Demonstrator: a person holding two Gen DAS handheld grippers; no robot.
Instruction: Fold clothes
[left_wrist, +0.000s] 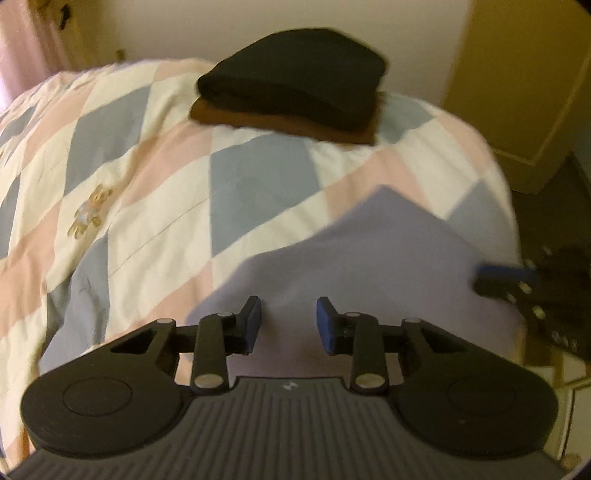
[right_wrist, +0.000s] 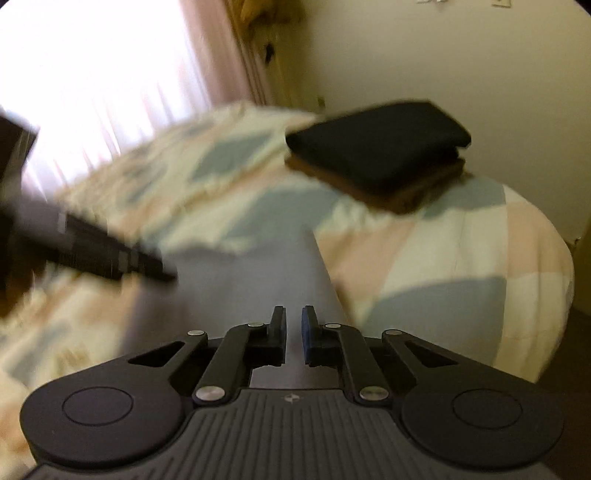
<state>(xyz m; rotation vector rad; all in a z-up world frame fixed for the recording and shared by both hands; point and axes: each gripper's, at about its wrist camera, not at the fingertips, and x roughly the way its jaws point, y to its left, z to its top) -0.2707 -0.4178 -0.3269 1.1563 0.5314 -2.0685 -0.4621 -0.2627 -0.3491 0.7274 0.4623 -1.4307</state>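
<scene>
A lavender garment (left_wrist: 373, 258) lies on the quilted bed near its front edge; it also shows in the right wrist view (right_wrist: 236, 280). My left gripper (left_wrist: 289, 325) is open and empty, hovering just above the garment. My right gripper (right_wrist: 293, 332) has its jaws a narrow gap apart with nothing between them, above the garment's right edge. The right gripper shows blurred at the right of the left wrist view (left_wrist: 517, 280); the left gripper shows blurred at the left of the right wrist view (right_wrist: 110, 254). A folded black garment (left_wrist: 295, 74) lies on a folded brown one (left_wrist: 280, 123) at the far side of the bed.
The bed has a checked quilt (left_wrist: 147, 158) of pink, blue and cream patches. A bright curtained window (right_wrist: 92, 81) stands to the left. A pale wall is behind the bed and a yellow cabinet (left_wrist: 517, 74) stands at the right. Dark floor (left_wrist: 546, 206) lies beyond the bed's right edge.
</scene>
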